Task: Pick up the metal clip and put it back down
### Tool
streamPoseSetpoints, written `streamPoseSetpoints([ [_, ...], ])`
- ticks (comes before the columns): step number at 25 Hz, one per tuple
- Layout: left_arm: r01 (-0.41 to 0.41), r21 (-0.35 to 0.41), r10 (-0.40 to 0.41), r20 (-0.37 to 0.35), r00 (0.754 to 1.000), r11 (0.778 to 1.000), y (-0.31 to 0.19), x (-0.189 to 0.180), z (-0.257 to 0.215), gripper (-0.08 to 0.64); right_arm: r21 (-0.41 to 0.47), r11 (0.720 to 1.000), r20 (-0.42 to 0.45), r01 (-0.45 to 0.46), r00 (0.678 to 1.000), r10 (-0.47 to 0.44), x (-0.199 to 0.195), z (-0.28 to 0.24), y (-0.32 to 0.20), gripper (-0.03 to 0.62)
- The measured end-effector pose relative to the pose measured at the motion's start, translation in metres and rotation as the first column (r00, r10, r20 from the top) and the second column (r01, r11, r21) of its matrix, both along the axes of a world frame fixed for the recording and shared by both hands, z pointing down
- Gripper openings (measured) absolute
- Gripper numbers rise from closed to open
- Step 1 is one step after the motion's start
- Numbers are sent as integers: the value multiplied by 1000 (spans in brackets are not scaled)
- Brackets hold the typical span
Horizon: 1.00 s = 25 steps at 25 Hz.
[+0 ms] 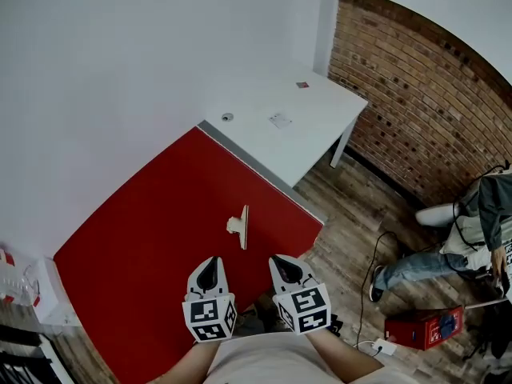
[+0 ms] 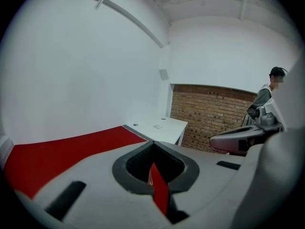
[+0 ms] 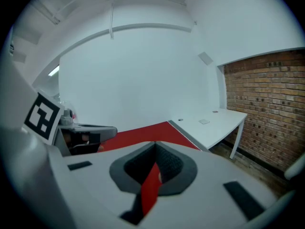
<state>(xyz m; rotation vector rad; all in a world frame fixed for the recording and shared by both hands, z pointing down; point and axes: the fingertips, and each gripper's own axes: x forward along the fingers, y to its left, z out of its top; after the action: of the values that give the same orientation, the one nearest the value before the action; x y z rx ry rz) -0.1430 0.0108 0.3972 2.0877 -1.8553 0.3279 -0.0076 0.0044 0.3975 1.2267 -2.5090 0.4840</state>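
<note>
The metal clip lies on the red table, a pale flat piece with a small tab on its left side. Both grippers hang near the table's front edge, a short way nearer me than the clip and touching nothing. My left gripper is shut, with nothing between its fingers; its own view shows the tips meeting over the red surface. My right gripper sits beside it, also shut and holding nothing. Neither gripper view shows the clip.
A white desk adjoins the red table at the back, with small items on it. A brick wall runs along the right. A seated person and a red box are on the wooden floor at right.
</note>
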Motion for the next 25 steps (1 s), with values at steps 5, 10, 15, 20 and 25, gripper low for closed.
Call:
streamPoseSetpoints([
  [5,0,24,0,-4,1000,1000,6,-2,-9,6,-2,1000,-10,8,1000,-8,-4,0,10,5],
  [10,-11,27,11,-12,1000,1000,7,1,-12,6,3,1000,-7,0,1000,0,-4,-4,8,5],
  [15,-14,33,14,-11,1000,999,13,0,-10,6,10,1000,-6,-10,1000,10,1,-3,12,5],
  [20,-20,27,20,-15,1000,999,7,-2,-11,6,8,1000,-7,-17,1000,17,2,-6,6,5],
  [25,-30,40,31,-21,999,999,1,-3,-10,6,23,999,-6,-22,1000,23,1,-7,-2,5],
])
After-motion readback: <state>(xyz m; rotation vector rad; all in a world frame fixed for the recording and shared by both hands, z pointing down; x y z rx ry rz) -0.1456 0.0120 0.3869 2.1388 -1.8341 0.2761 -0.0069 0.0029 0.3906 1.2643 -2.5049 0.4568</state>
